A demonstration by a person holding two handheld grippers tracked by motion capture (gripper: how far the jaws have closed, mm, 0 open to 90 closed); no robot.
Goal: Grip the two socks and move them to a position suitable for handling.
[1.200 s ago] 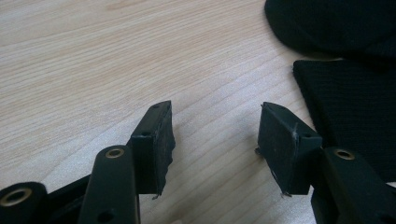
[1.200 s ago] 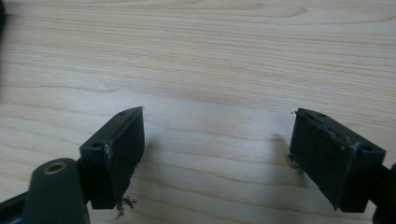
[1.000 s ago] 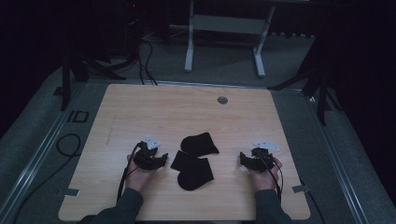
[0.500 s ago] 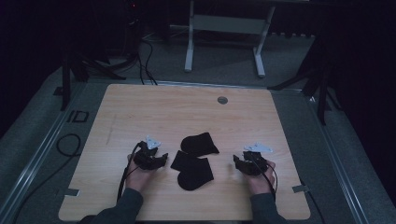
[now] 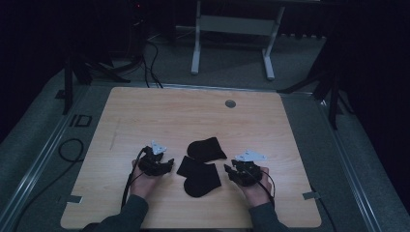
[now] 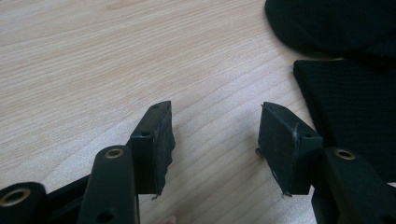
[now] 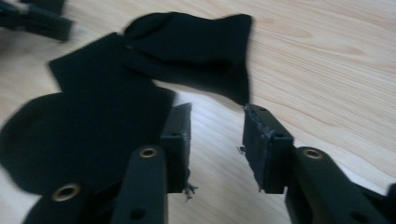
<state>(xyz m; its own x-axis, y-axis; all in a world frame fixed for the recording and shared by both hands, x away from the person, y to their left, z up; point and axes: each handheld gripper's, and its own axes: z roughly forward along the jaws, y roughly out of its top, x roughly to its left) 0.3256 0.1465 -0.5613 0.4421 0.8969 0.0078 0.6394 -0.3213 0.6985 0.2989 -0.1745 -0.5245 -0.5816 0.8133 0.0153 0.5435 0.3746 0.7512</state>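
Note:
Two black socks lie flat near the front middle of the wooden table. The farther sock overlaps the nearer sock. My left gripper rests low on the table just left of them, open, with bare wood between its pads; the nearer sock's knit edge lies right of its right jaw. My right gripper sits just right of the socks, open and holding nothing. In the right gripper view the nearer sock lies beside the left jaw and the farther sock lies ahead.
A small round grommet sits in the table's far edge. Dark cables trail on the grey floor at left, and a white metal stand is behind the table. The other gripper appears at top left of the right gripper view.
My right gripper has slid left along the table toward the socks. The left gripper and the socks have stayed put.

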